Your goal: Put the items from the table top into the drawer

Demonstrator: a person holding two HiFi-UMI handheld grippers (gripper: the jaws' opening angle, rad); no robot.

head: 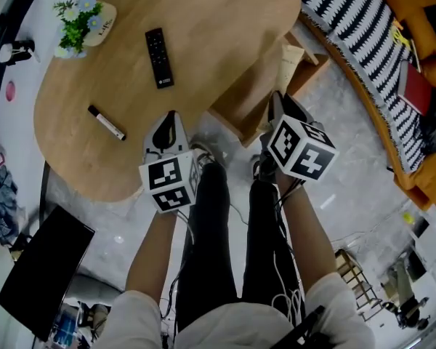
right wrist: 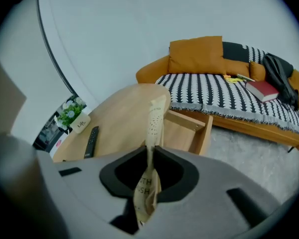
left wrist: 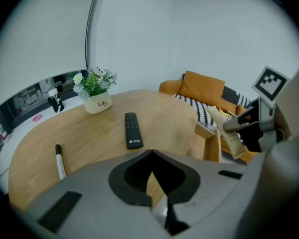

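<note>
A black remote and a black-and-white marker lie on the oval wooden table. The same remote and marker lie ahead in the left gripper view. My left gripper hovers over the table's near edge, its jaws shut with nothing between them. My right gripper is shut on a beige tube that sticks out forward over the open wooden drawer. In the right gripper view the tube rises from the jaws towards the drawer.
A white pot of flowers stands at the table's far left end. An orange sofa with a striped blanket and a red book lies beyond the drawer. A dark flat panel leans at the lower left. The person's legs stand between the grippers.
</note>
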